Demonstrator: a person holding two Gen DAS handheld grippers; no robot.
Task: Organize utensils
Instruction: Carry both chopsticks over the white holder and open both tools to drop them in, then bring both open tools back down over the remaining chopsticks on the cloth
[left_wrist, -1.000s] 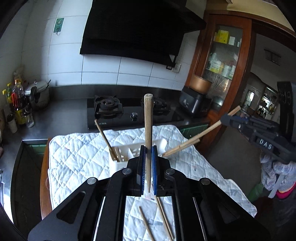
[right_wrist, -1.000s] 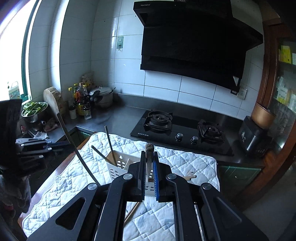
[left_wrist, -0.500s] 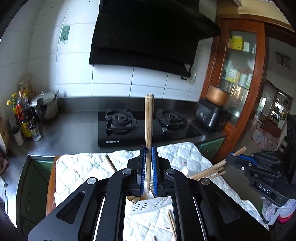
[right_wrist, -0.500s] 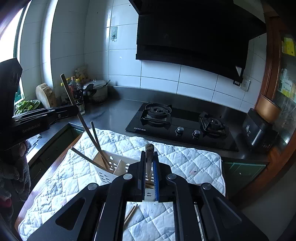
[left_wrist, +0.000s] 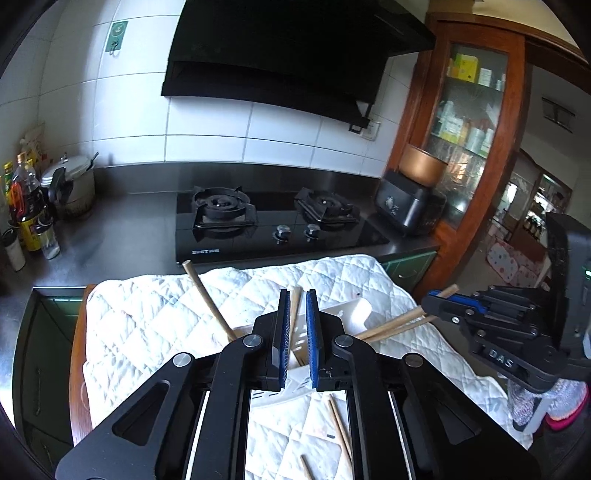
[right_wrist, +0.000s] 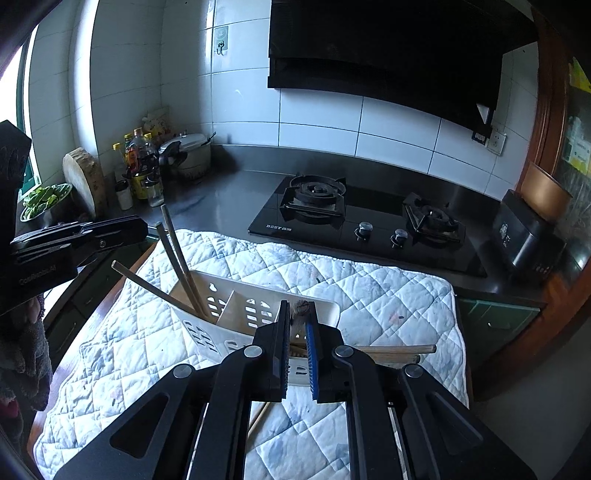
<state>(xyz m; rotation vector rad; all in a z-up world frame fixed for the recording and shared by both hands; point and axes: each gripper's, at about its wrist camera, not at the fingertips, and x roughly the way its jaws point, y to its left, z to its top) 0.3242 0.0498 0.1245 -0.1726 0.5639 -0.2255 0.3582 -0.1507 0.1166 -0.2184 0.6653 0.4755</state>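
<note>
A white slotted utensil basket (right_wrist: 236, 314) stands on the quilted white mat (right_wrist: 369, 291), with several wooden chopsticks (right_wrist: 177, 258) leaning out of its left compartment. My left gripper (left_wrist: 295, 306) has its jaws slightly apart around a chopstick (left_wrist: 294, 314) that stands in the basket (left_wrist: 354, 314). My right gripper (right_wrist: 298, 317) holds chopsticks (right_wrist: 301, 308) between its jaws, just above the basket's right end. In the left wrist view the right gripper (left_wrist: 439, 299) grips two chopsticks (left_wrist: 391, 326) slanting down toward the basket.
Loose chopsticks lie on the mat (left_wrist: 340, 428) under the left gripper and by the basket (right_wrist: 399, 350). Behind the mat are a black gas hob (right_wrist: 362, 221), a steel counter with bottles (right_wrist: 140, 166) and a pot (right_wrist: 188, 151), and a black appliance (right_wrist: 524, 232).
The left gripper's jaws have parted and its chopstick has dropped lower into the basket. Both grippers have moved down closer to the basket.
</note>
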